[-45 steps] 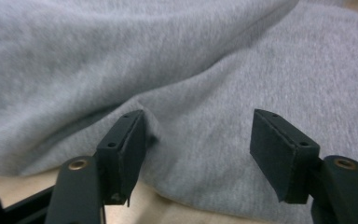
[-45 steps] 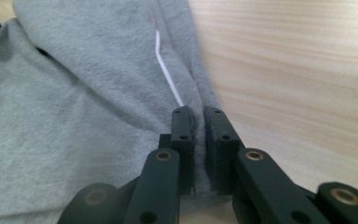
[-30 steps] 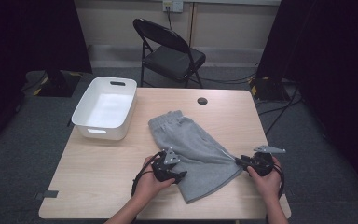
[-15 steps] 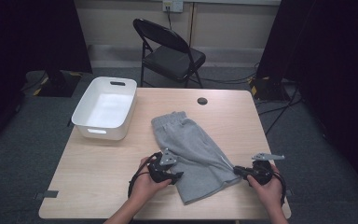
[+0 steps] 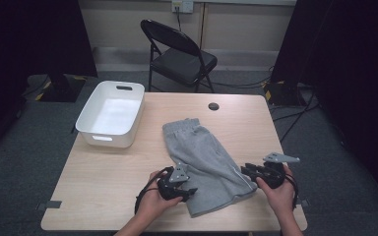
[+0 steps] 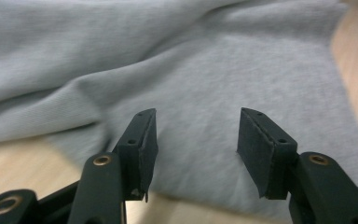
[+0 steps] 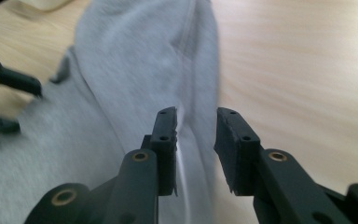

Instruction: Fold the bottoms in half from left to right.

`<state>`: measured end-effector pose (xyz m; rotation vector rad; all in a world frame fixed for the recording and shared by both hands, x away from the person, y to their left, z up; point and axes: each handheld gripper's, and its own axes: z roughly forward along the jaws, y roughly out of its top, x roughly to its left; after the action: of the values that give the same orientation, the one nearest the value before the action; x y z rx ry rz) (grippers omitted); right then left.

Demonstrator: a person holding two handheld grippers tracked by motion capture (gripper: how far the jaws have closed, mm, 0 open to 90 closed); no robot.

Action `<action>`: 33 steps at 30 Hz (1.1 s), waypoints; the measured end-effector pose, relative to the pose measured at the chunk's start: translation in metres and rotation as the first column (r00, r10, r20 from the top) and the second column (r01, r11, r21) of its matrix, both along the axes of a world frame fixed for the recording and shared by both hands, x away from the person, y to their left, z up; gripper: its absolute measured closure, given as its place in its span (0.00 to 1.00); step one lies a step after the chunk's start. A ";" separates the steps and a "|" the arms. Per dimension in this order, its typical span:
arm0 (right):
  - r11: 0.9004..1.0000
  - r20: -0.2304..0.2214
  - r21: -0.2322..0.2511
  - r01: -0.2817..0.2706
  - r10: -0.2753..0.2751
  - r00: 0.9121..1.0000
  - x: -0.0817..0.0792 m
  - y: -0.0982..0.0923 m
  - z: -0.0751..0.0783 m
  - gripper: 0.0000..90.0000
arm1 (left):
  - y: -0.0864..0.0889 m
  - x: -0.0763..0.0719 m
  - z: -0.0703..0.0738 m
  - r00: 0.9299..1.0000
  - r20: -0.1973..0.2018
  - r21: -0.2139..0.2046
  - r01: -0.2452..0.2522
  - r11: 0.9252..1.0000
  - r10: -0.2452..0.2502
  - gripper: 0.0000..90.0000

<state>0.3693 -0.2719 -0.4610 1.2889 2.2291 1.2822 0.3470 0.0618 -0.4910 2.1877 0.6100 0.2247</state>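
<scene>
Grey shorts (image 5: 204, 164) lie flat on the surface (image 5: 108, 187), running diagonally from the waistband near the middle down to the hem at the near edge, between the two hands.

Left gripper (image 5: 189, 192) sits at the near-left corner of the shorts. In the left gripper view the jaws stand moderately apart over the fabric (image 6: 196, 93) and have just been closing; pads (image 6: 147, 140) are not pressing on cloth, and nothing is pinched between them. The hem edge below the jaws is partly cut off by the frame.

Right gripper (image 5: 246, 170) is at the right edge of the shorts, by the white side stripe. In the right gripper view the jaws have a narrow gap and have just opened a little; the stripe (image 7: 182, 158) and the fabric edge run up between them. Motion blur makes it hard to say whether the left pad (image 7: 168, 135) touches the cloth; it does not look clamped.

White bin (image 5: 96, 129) stands at the far left of the surface, well apart from the shorts. Folding chair (image 5: 179, 54) is behind the surface. The person's forearms are cut off at the bottom edge.
</scene>
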 end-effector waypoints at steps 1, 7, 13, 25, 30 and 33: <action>1.000 -0.002 -0.011 -0.026 0.026 1.000 0.005 0.007 0.000 0.80 | -0.003 -0.001 -0.001 1.000 -0.001 0.002 0.014 1.000 -0.014 0.54; 0.998 -0.050 -0.056 -0.023 0.020 0.999 0.036 0.033 -0.016 0.79 | -0.012 -0.002 -0.006 0.999 -0.005 0.005 0.041 0.999 -0.041 0.53; 0.997 -0.121 -0.019 -0.077 0.074 0.990 0.046 0.041 -0.028 0.96 | -0.015 -0.003 -0.003 0.998 0.001 0.045 0.062 0.997 -0.062 0.56; 0.998 -0.074 -0.054 0.031 -0.035 0.997 0.052 0.018 -0.034 0.97 | -0.012 -0.011 0.006 0.990 -0.095 0.103 0.114 0.988 -0.104 0.97; 1.000 -0.106 -0.021 0.012 -0.014 0.994 0.037 0.019 -0.034 0.97 | 0.001 -0.014 0.009 0.985 -0.137 0.119 0.121 0.985 -0.105 0.98; 0.999 -0.132 -0.026 -0.021 0.018 0.991 0.024 0.022 -0.032 0.97 | 0.013 -0.018 0.011 0.982 -0.160 0.135 0.126 0.983 -0.103 0.98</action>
<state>0.3931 -0.2497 -0.4933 1.3825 2.3453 1.2013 0.3285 0.0748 -0.4796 2.3880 0.5637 0.0416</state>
